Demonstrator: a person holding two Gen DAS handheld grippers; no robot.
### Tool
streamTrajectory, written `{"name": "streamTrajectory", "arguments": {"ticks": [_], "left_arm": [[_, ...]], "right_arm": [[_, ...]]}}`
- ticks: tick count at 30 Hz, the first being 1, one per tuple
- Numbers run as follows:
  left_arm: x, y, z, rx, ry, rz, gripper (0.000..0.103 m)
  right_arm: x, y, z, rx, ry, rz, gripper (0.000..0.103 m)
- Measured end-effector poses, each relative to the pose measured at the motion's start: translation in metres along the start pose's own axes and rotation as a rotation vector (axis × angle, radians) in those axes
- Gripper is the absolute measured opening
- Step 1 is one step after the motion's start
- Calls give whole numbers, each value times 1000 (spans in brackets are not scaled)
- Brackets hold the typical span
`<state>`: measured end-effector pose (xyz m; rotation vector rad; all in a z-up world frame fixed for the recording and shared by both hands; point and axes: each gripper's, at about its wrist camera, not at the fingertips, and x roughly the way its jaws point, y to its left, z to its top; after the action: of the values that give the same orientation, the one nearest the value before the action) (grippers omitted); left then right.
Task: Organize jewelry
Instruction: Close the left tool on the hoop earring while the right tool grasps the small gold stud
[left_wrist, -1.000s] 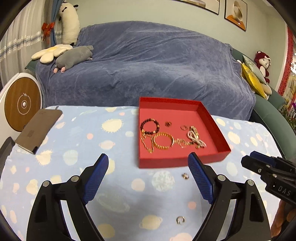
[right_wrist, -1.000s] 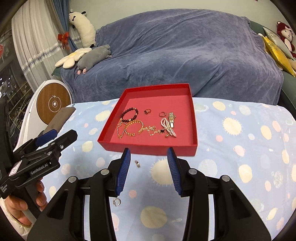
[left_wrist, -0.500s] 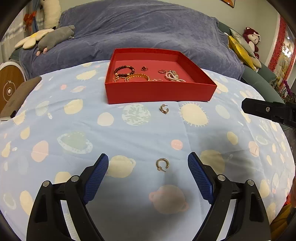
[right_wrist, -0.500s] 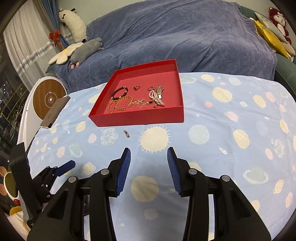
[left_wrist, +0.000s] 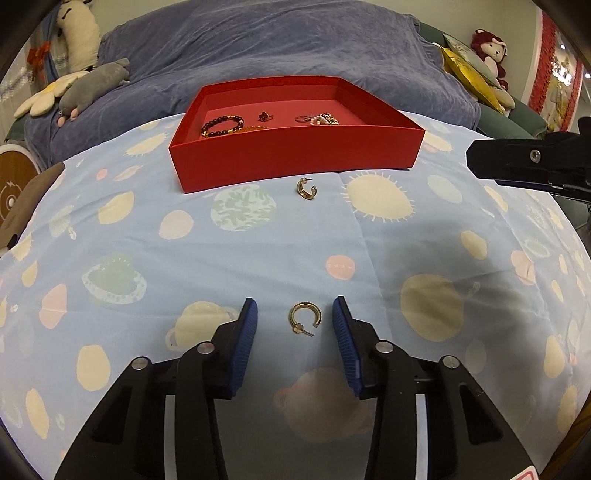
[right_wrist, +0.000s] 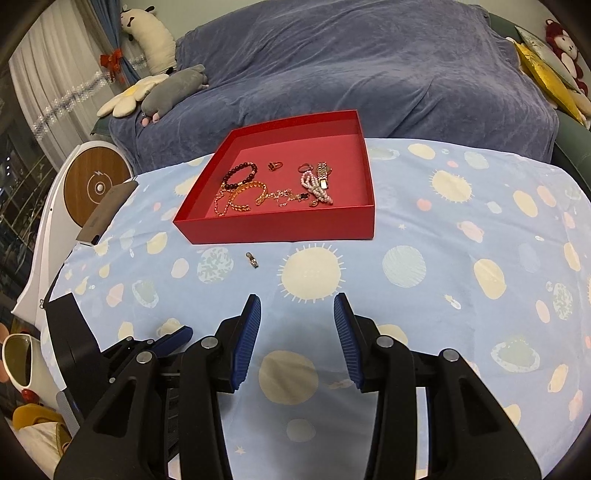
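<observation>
A red tray (left_wrist: 295, 162) on the blue patterned cloth holds bracelets, rings and chains (right_wrist: 273, 188). Two gold hoop earrings lie on the cloth outside it. One earring (left_wrist: 305, 319) lies between the blue pads of my left gripper (left_wrist: 294, 321), which is open and low over the cloth, not touching it. The other earring (left_wrist: 306, 189) lies just in front of the tray; it also shows in the right wrist view (right_wrist: 252, 259). My right gripper (right_wrist: 297, 321) is open and empty, above the cloth, well back from the tray (right_wrist: 280, 229).
A brown phone-like slab (right_wrist: 107, 212) lies at the cloth's left edge. A sofa under a blue cover (right_wrist: 351, 74) with plush toys stands behind the table. My right gripper shows at the right of the left wrist view (left_wrist: 532, 162).
My left gripper has dropped lower and moved in, and its fingers have narrowed around the near earring. My right gripper has pulled back from the tray.
</observation>
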<state>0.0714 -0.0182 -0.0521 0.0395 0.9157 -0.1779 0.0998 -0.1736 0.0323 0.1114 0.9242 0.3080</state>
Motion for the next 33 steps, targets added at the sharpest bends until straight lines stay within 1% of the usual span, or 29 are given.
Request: {"name": "streamTrajectory", "arguments": {"ticks": [2,3,7,10,13,16,20,22,23,28,29,32,33], "left_arm": [[0,1,-1,6,-3,3,16],[0,2,0,7,-3,4,14],[-2,7,1,-12,7,-11,14],[-9,15,5,-44,3,-18,14],[-20,29,10,-86,-8,-21,14],[-29,46,14,-126,-23,-13,14],[-38,64,16,-167,-35,-6,14],[-40,71,16,-179,-37,-3,14],[-40,75,15,-184,-38,-4,14],[-38,90,10,-205,-24,-4,14],[-38,93,9,-209,-22,-8,14],[-38,101,9,-223,-19,-11,14],[-38,103,9,-228,-18,-14,14]], "right_arm": [[2,2,0,-7,4,1,40],[3,4,-1,-10,7,2,40],[10,13,1,-24,16,7,40],[19,23,4,-44,27,13,40],[36,37,7,-80,42,25,40],[56,49,13,-103,54,58,40],[80,58,22,-112,67,80,35],[92,58,25,-101,81,77,34],[97,58,26,-99,87,74,31],[116,63,32,-142,84,17,27],[119,63,32,-154,87,7,23],[129,60,28,-167,103,-24,21],[132,57,26,-163,109,-30,16]]}}
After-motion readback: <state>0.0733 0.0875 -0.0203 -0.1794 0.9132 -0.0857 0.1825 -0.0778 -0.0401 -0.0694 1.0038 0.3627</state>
